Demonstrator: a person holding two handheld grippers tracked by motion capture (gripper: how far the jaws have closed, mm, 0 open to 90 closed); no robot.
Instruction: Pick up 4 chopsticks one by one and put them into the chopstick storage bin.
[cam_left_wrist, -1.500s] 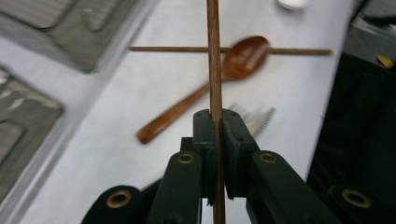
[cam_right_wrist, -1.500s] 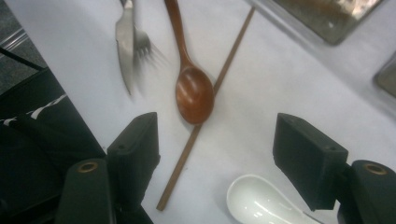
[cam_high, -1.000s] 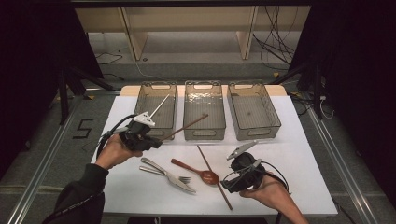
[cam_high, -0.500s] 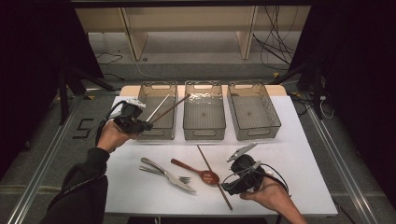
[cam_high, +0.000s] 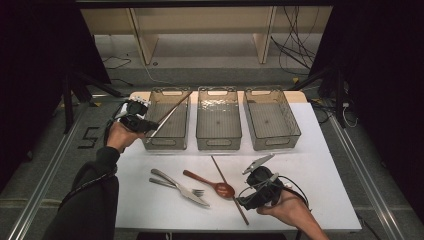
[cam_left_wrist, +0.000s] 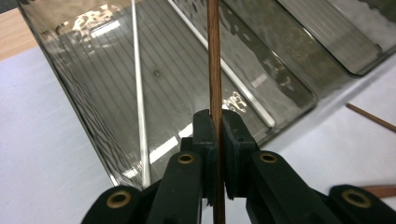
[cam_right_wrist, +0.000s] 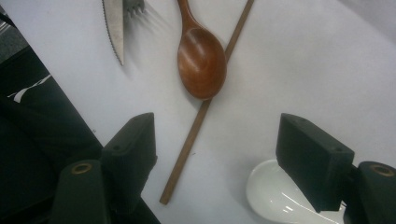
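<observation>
On my left gripper (cam_left_wrist: 215, 140) I see two flat black jaw pads on thick black arms, each arm pinned with a brass-coloured ring rivet; two more such rivets sit lower at the outer links. From above, the left gripper (cam_high: 134, 118) has a black body with a white part on top and a black cable looping off it. The arm behind it wears a dark long sleeve (cam_high: 95, 190). My right gripper (cam_right_wrist: 219, 149) has blocky matte black pads with small screw holes; in the high view the right gripper (cam_high: 260, 187) carries a grey plate and thin cables.
</observation>
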